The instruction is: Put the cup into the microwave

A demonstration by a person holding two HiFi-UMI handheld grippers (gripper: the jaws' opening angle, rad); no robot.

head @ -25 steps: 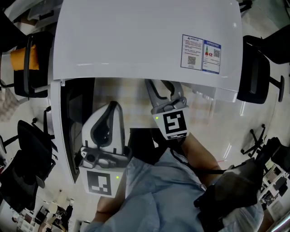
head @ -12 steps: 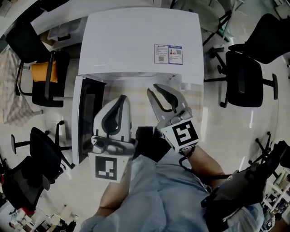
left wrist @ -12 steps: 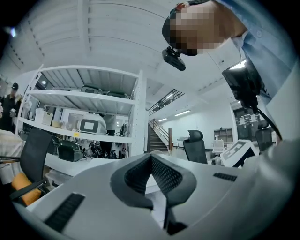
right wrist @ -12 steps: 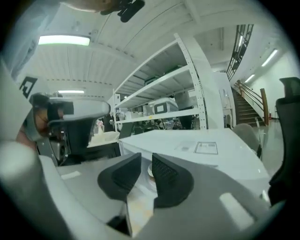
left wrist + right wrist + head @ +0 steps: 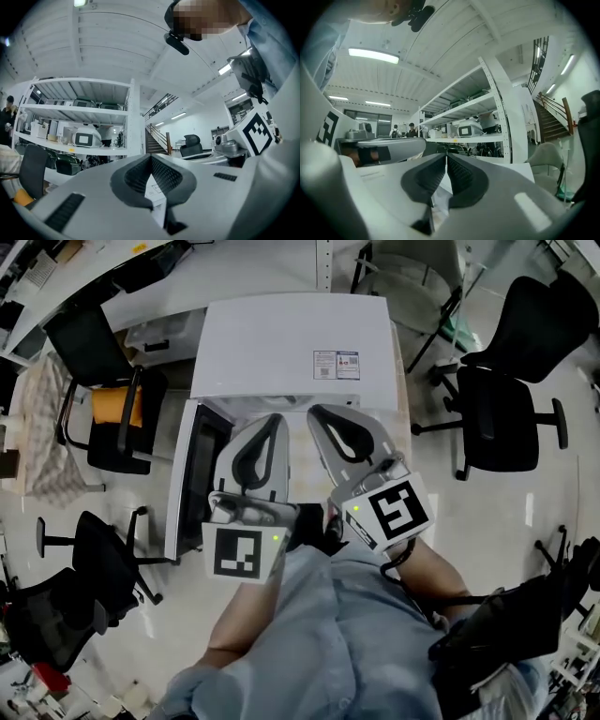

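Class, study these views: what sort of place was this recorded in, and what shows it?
Probably an indoor lab or workshop-style office: black office chairs stand around, white shelving is loaded with equipment, and a staircase rises behind it.

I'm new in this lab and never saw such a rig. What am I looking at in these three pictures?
There is no robot: a person in a light blue shirt holds a grey two-jaw gripper in each hand. The head view looks down from a camera on their head at the left gripper and right gripper, in front of a large white microwave whose dark door stands open. The other two pictures look along each gripper's own jaws, toward white shelving. Both pairs of jaws are together with nothing between them; the right ones have just been closing. No cup shows anywhere.
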